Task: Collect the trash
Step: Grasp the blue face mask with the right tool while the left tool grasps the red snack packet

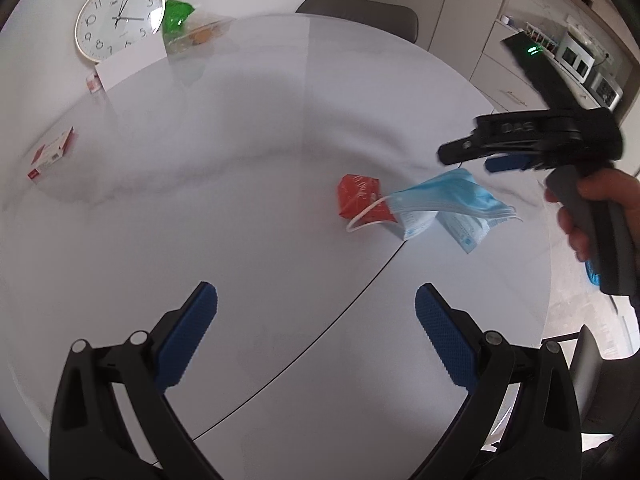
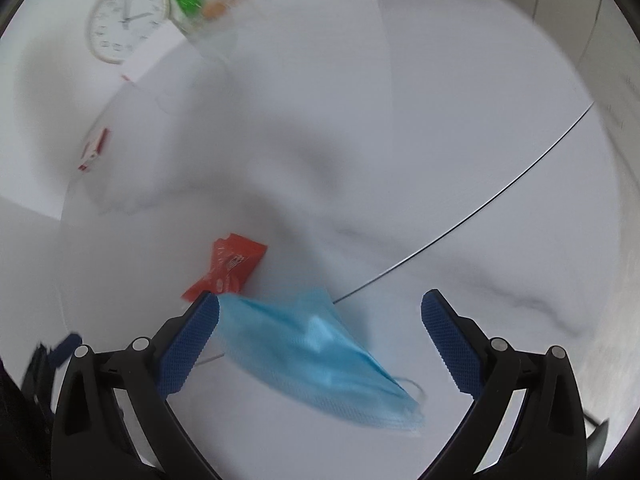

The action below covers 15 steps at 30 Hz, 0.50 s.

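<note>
A crumpled blue face mask (image 1: 452, 200) lies on the white marble table (image 1: 240, 160), partly over a red wrapper (image 1: 358, 196). In the right wrist view the mask (image 2: 320, 352) lies between my open right fingers, with the red wrapper (image 2: 230, 268) just beyond the left finger (image 2: 192, 344). My right gripper (image 2: 319, 344) is open around the mask, and it shows in the left wrist view (image 1: 468, 156) just above the mask. My left gripper (image 1: 316, 332) is open and empty, held back from the mask over the table's near part.
A wall clock (image 1: 119, 18) leans at the table's far left with a white card (image 1: 130, 64) and a green and clear bag (image 1: 188, 26). A red and white box (image 1: 52, 154) lies at left. A chair (image 1: 360, 14) stands behind the table. Cabinets stand at right.
</note>
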{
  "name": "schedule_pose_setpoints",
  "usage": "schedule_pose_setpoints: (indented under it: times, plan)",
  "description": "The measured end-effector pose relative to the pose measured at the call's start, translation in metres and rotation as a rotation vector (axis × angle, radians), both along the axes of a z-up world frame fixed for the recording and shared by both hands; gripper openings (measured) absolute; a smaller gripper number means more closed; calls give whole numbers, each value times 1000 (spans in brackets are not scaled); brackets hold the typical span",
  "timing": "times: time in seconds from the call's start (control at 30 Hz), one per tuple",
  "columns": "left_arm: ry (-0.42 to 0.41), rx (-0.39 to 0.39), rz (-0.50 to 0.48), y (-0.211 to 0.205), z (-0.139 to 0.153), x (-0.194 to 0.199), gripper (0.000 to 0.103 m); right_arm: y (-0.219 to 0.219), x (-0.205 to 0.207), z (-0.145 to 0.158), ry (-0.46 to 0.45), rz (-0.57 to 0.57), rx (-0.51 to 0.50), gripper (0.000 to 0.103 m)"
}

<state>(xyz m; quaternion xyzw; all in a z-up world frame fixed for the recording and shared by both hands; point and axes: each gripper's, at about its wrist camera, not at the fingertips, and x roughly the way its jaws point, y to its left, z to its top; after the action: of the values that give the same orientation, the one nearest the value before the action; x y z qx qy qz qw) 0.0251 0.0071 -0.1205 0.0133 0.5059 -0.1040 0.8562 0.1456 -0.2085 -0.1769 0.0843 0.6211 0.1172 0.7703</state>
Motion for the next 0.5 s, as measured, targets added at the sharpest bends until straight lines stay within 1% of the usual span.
schedule_pose_setpoints:
  times: [0.07,0.13,0.17,0.2,0.23,0.27,0.33,0.37,0.5]
  plan:
    - [9,-10,11,3,-2,4,95,3,-3,-11,37,-4,-14,99]
    - [18,-20,21,5,-4,9,95,5,-11,-20,67,10,-13,88]
    - [21,-23,25,6,-5,12,95,6,-15,-23,76,17,-14,87]
    - [24,-27,30,6,-5,14,95,6,-22,-24,85,24,-12,82]
    - [30,-33,39,6,-6,19,95,4,-29,-24,89,24,-3,77]
    - [36,-37,48,6,-7,23,95,2,-32,-24,91,21,4,76]
    - [43,-48,65,6,-8,32,95,-3,-45,-22,94,13,34,68]
    - [43,-51,68,5,-8,36,95,-5,-49,-22,94,11,46,66]
    - [21,-35,33,-8,-5,50,95,-12,-61,-19,86,0,86,56]
